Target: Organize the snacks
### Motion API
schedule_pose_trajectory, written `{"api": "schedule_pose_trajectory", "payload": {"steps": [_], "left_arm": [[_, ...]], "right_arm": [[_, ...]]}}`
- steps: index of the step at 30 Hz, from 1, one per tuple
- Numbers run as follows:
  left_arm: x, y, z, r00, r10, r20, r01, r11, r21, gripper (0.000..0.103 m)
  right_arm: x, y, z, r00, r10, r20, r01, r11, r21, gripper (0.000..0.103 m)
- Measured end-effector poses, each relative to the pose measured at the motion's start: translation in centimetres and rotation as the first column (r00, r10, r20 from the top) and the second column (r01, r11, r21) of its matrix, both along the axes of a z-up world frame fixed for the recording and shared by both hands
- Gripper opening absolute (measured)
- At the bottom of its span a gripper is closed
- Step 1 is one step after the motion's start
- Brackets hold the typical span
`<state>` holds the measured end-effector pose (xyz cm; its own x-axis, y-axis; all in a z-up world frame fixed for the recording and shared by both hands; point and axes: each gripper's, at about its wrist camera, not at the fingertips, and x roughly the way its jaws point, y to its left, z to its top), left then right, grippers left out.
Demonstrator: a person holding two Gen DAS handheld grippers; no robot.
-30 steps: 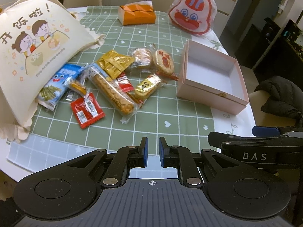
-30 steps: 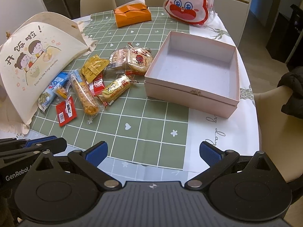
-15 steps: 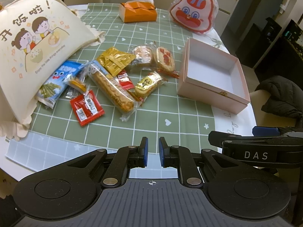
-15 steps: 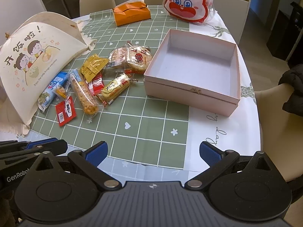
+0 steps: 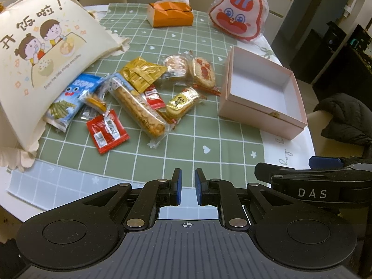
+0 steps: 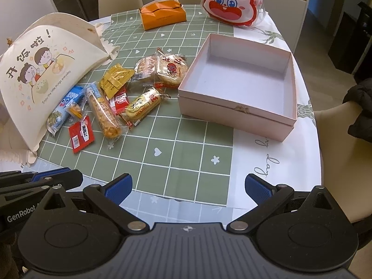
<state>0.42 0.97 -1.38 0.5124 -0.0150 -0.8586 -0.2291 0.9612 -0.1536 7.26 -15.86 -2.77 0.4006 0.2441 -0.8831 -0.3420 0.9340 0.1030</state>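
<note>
Several wrapped snacks lie in a heap on the green checked cloth: a long biscuit pack (image 5: 137, 109) (image 6: 103, 114), a red sachet (image 5: 107, 131) (image 6: 81, 137), a gold pack (image 5: 141, 73) and a yellow rice cracker (image 5: 182, 102) (image 6: 143, 103). An open, empty pink box (image 5: 262, 93) (image 6: 241, 88) stands to their right. My left gripper (image 5: 186, 189) is nearly shut and empty, above the table's near edge. My right gripper (image 6: 187, 187) is wide open and empty, short of the box.
A cream cartoon bag (image 5: 39, 53) (image 6: 39, 69) lies at the left, over a blue snack pack. An orange tissue box (image 5: 171, 15) and a rabbit-face bag (image 5: 239, 19) stand at the back. Chairs ring the table; a black jacket (image 5: 346, 118) hangs at right.
Both grippers have drifted slightly forward toward the snacks and box. Neither jaw has changed and nothing on the table has moved.
</note>
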Motion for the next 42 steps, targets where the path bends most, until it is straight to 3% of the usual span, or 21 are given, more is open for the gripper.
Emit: {"api": "schedule_pose_trajectory", "payload": {"steps": [21, 26, 29, 31, 33, 36, 39, 42], "left_arm": [[0.0, 1.0, -0.5, 1.0, 0.028, -0.009, -0.028, 0.999, -0.02, 0.016], [0.2, 4.7, -2.4, 0.991, 0.135, 0.0, -0.135, 0.991, -0.02, 0.016], [-0.2, 9.0, -4.3, 0.969, 0.246, 0.008, -0.246, 0.969, -0.031, 0.016], [-0.7, 12.7, -5.7, 0.948, 0.319, 0.002, -0.318, 0.944, -0.085, 0.016], [-1.3, 16.4, -7.0, 0.926, 0.379, 0.001, -0.376, 0.919, -0.121, 0.017], [-1.9, 20.8, -8.5, 0.894, 0.447, 0.007, -0.444, 0.89, -0.106, 0.017], [-2.2, 23.9, -9.2, 0.874, 0.486, 0.02, -0.481, 0.869, -0.113, 0.018], [-2.3, 25.8, -9.6, 0.86, 0.51, 0.034, -0.504, 0.857, -0.111, 0.018]], "right_arm": [[0.2, 0.6, -0.5, 1.0, 0.015, 0.001, -0.015, 1.0, -0.007, 0.103], [0.2, 2.3, -1.2, 0.983, 0.114, 0.146, -0.12, 0.992, 0.029, 0.103], [-0.1, 5.3, -2.4, 0.921, 0.223, 0.321, -0.218, 0.975, -0.05, 0.103], [0.4, 8.1, -3.5, 0.881, 0.282, 0.381, -0.261, 0.96, -0.107, 0.103], [1.5, 11.3, -4.2, 0.861, 0.332, 0.386, -0.313, 0.943, -0.115, 0.103], [3.2, 17.3, -4.8, 0.839, 0.418, 0.347, -0.418, 0.905, -0.081, 0.103], [5.4, 23.7, -5.0, 0.807, 0.503, 0.31, -0.517, 0.855, -0.041, 0.103], [8.1, 29.7, -5.6, 0.803, 0.529, 0.275, -0.542, 0.84, -0.029, 0.103]]}}
